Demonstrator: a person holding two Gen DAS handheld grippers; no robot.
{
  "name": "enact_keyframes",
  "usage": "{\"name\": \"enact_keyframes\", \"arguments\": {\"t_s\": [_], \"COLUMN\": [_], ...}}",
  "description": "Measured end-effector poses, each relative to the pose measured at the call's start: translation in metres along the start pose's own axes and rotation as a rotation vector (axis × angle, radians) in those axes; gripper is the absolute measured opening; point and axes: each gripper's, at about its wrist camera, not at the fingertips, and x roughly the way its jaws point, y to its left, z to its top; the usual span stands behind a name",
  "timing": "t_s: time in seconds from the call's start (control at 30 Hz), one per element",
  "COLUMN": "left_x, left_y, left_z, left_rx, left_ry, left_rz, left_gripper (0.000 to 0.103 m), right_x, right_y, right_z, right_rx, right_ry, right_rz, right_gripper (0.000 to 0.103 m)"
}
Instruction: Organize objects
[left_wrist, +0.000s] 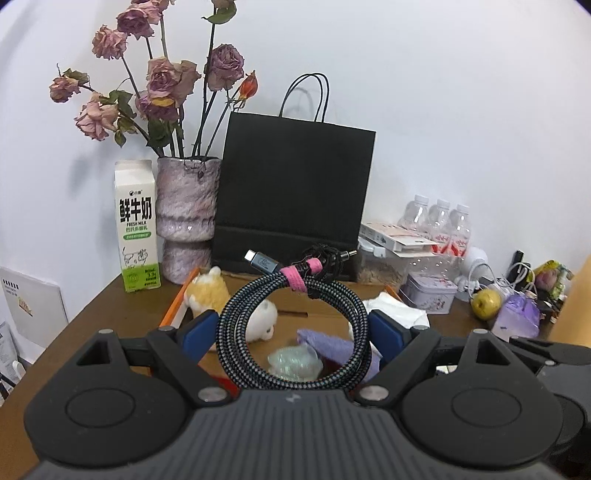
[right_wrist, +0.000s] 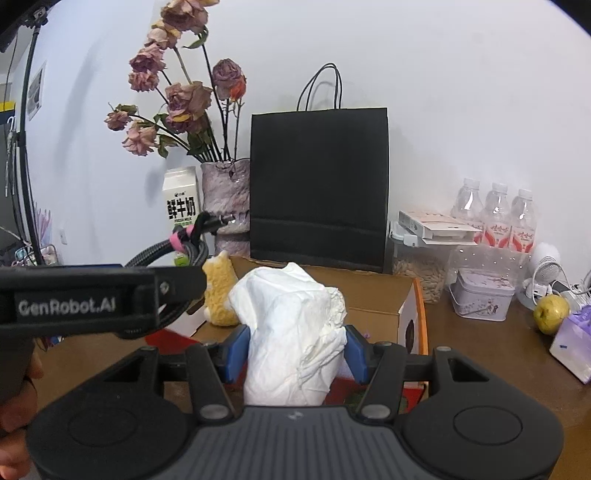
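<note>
My left gripper is shut on a coiled braided cable bound with a pink strap, held upright above an open cardboard box. The box holds a yellow plush, a white plush, a purple cloth and a pale green item. My right gripper is shut on a crumpled white tissue wad above the same box. The left gripper with the cable shows at the left of the right wrist view.
At the back stand a black paper bag, a vase of dried roses and a milk carton. To the right are water bottles, a seed jar, a tin, an apple and a purple pack.
</note>
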Motion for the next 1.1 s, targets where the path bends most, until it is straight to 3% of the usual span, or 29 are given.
{"name": "enact_keyframes", "arguments": {"t_s": [0.47, 0.67, 1.1], "left_x": [0.06, 0.074, 0.11], "left_y": [-0.008, -0.007, 0.013], "left_z": [0.02, 0.023, 0.01], "left_rx": [-0.006, -0.024, -0.043], "left_ry": [-0.003, -0.041, 0.052], "left_rz": [0.029, 0.029, 0.061], "left_gripper": [0.088, 0.088, 0.088], "right_x": [0.06, 0.08, 0.107], "right_y": [-0.025, -0.033, -0.04], "right_z": [0.015, 0.019, 0.012], "right_rx": [0.027, 0.032, 0.038], "right_ry": [0.03, 0.033, 0.062], "right_rz": [-0.023, -0.03, -0.043], "right_gripper": [0.053, 0.054, 0.054]}}
